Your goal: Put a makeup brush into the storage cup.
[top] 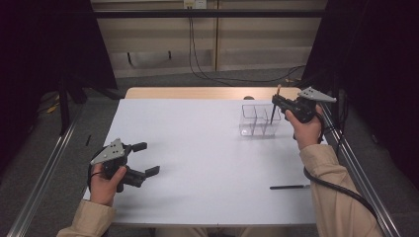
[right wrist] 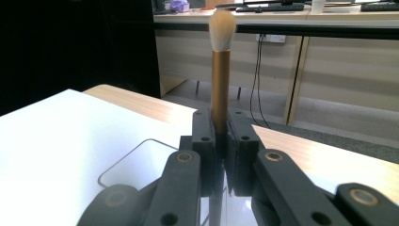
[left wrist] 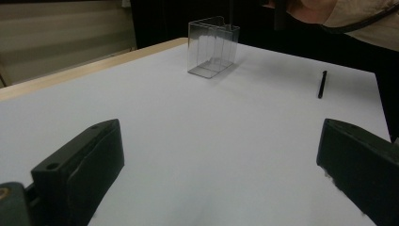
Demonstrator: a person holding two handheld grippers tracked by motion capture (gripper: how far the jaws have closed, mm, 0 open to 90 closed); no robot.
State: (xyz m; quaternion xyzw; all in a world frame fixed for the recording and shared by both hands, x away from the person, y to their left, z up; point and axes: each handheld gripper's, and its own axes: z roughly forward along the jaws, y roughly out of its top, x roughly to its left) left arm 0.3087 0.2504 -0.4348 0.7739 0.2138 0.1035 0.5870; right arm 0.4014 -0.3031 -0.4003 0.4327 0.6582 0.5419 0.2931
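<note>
over the clear box (top: 260, 120), right gripper (top: 274, 101) clamped on brush (right wrist: 220, 70), left gripper (top: 146, 159) jaws apart

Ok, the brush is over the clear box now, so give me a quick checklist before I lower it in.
1. Grip: the right gripper is shut on the gold-handled makeup brush with white bristles: ok.
2. Brush attitude: near upright, bristles up, dark lower end down toward the box: ok.
3. Target: the clear plastic box with dividers stands upright on the white table, top open: ok.
4. Alignment: the lower end shows over the box's right compartment in the high view; whether it clears the divider: cannot tell.
5. Left gripper: open, holding nothing, well away from the box: ok.
6. Thin black pen-like stick: lies flat near the front right edge, out of the path: ok.
</note>
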